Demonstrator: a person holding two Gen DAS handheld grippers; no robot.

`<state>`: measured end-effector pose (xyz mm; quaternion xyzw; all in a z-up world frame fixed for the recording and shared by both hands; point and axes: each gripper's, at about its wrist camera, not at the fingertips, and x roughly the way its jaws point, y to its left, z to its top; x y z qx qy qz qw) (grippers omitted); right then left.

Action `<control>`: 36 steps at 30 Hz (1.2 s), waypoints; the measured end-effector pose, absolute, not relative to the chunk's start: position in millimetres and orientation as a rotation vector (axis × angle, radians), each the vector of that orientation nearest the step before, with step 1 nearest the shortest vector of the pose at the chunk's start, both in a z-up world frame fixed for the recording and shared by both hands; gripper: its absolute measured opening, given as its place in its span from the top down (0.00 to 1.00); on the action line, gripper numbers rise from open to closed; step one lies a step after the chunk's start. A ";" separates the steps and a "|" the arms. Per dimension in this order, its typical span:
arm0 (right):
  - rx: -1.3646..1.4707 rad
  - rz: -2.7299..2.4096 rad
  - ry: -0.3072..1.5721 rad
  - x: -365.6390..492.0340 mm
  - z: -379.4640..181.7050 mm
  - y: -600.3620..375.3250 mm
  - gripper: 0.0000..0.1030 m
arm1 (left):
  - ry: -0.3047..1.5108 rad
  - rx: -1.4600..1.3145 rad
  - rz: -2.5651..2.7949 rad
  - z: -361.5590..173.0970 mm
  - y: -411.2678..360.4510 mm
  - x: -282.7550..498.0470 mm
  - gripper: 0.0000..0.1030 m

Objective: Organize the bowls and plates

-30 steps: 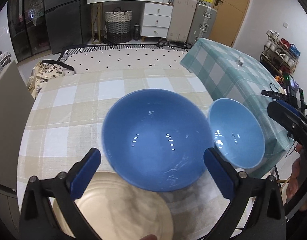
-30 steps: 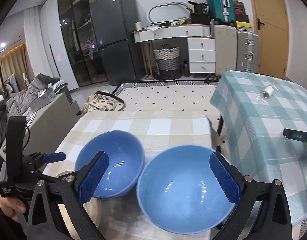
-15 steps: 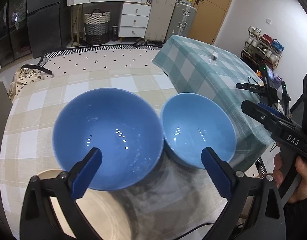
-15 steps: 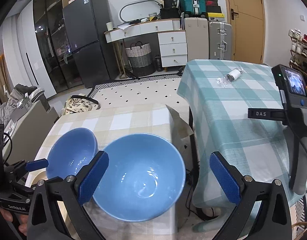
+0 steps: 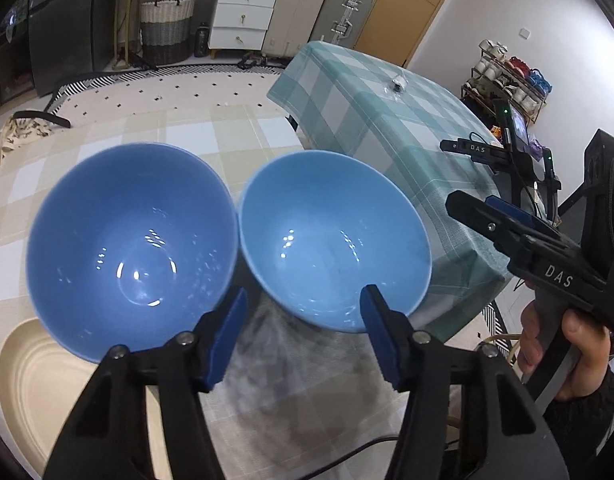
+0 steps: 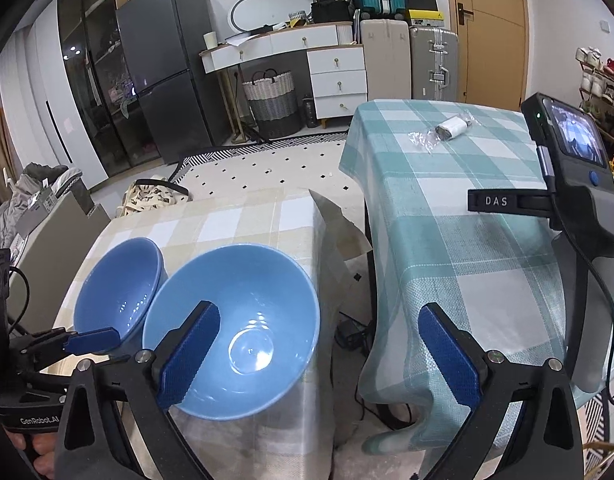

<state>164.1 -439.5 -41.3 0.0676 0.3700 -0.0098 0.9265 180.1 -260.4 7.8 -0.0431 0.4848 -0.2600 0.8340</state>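
Blue bowls, a dark blue bowl [image 5: 127, 256] and a light blue bowl [image 5: 335, 240], sit touching on my checked worktop [image 5: 227, 128] by a cream plate [image 5: 35, 384], my left tongs [image 5: 303, 332] have just been closing on nothing, and my right tongs [image 6: 319, 356] are wide apart.

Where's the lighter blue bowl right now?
The lighter blue ceramic bowl sits near the right edge of the beige checked tablecloth, rim beside the darker blue bowl on its left.
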 end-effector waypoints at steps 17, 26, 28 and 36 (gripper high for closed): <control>0.108 -0.007 0.870 183.1 -74.9 -443.4 0.34 | 1.088 -0.147 -0.488 -12.0 -269.8 192.8 0.50; 0.081 0.015 0.918 197.0 -90.0 -434.9 0.50 | 1.084 -0.124 -0.455 -20.4 -273.0 197.7 0.51; 0.072 0.015 0.921 198.5 -92.0 -433.1 0.52 | 1.084 -0.124 -0.456 -20.4 -273.0 198.5 0.51; 0.062 0.017 0.925 204.4 -96.9 -431.3 0.67 | 1.088 -0.126 -0.450 -21.8 -273.2 200.8 0.61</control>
